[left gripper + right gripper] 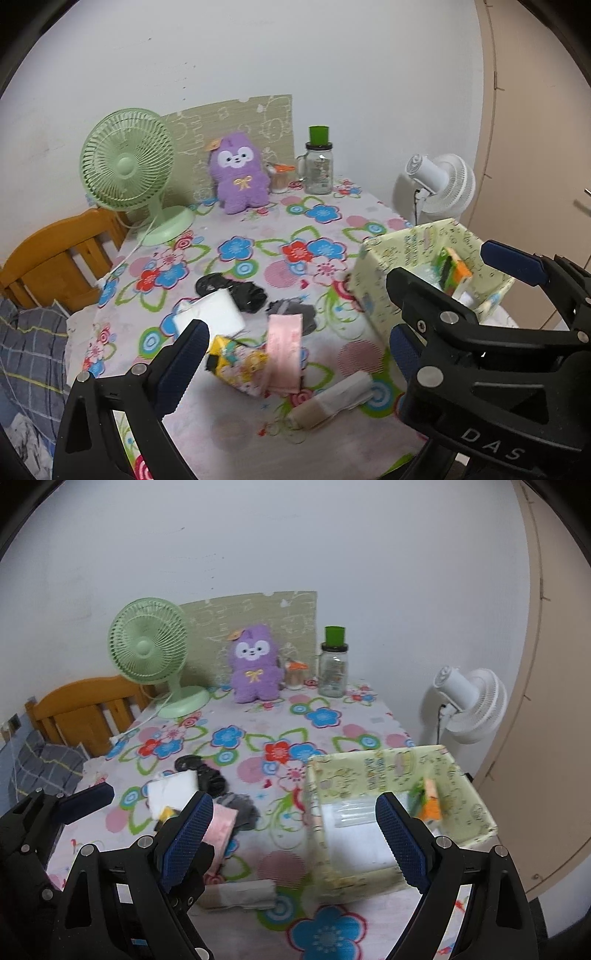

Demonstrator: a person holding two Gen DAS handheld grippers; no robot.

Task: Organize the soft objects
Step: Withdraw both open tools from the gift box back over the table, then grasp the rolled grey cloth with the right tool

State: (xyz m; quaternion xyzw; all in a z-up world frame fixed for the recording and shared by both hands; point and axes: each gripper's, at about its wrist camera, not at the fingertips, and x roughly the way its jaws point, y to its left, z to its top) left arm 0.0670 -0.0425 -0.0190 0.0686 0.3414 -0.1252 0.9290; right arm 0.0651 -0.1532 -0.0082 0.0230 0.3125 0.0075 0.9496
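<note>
Soft things lie in a heap on the floral tablecloth: a white pad (216,312), black cloth (236,291), grey cloth (291,310), a pink folded cloth (283,354), a yellow patterned pouch (242,363) and a beige-white roll (332,400). A pale green patterned box (376,280) stands at the right, with an orange-green pack (456,271) inside. My left gripper (299,345) is open and empty above the heap. My right gripper (295,834) is open and empty, at the box's (314,812) near left corner. The right gripper (517,273) also shows in the left wrist view.
At the back stand a green fan (127,162), a purple plush (240,173), a glass jar with a green cup on top (319,168) and a small jar (280,177). A white fan (443,184) stands off the table's right. A wooden chair (55,258) is at the left.
</note>
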